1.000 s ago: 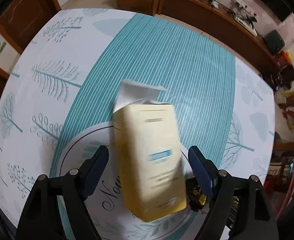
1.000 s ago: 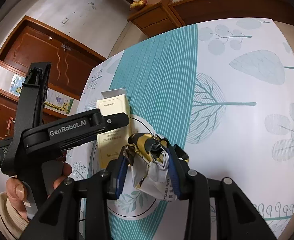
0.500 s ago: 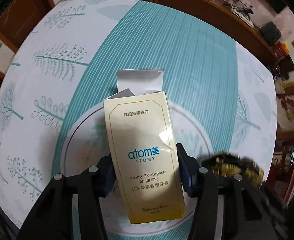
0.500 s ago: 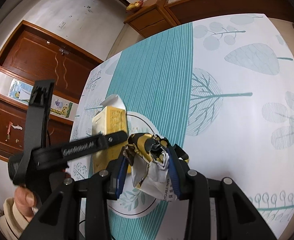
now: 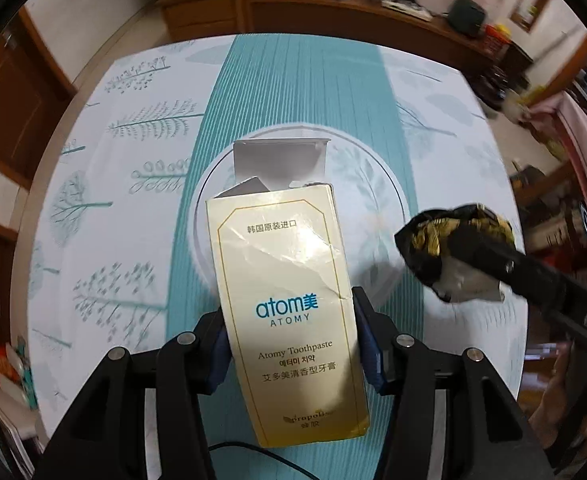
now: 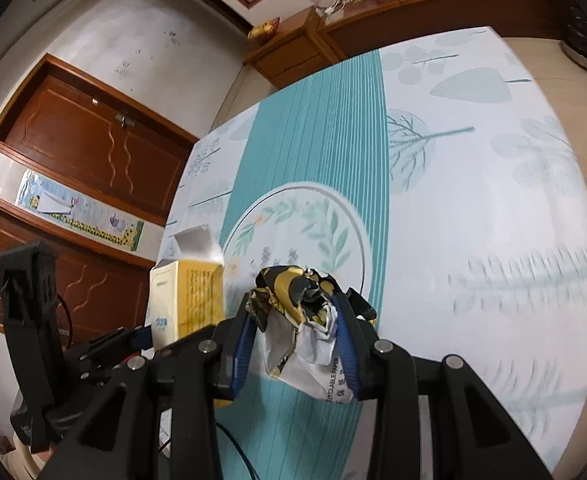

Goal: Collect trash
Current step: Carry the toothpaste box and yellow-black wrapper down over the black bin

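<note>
- Your left gripper (image 5: 291,344) is clamped on the box (image 5: 287,308), pads on its two long sides, open flap end pointing away from you.
- Your right gripper (image 6: 293,336) is clenched on the wrapper (image 6: 301,320), crumpled black and gold.
- Both pieces hang above the table (image 6: 473,200), wrapper just right of the box.
- No bin shows; I judge each hand carries its own load there.

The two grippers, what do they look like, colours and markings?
Both are matte black plastic. The left gripper and right gripper have blue pads inside the fingers and silver pivot bolts. White lettering marks the right one's side. A thin black cable trails below.
</note>
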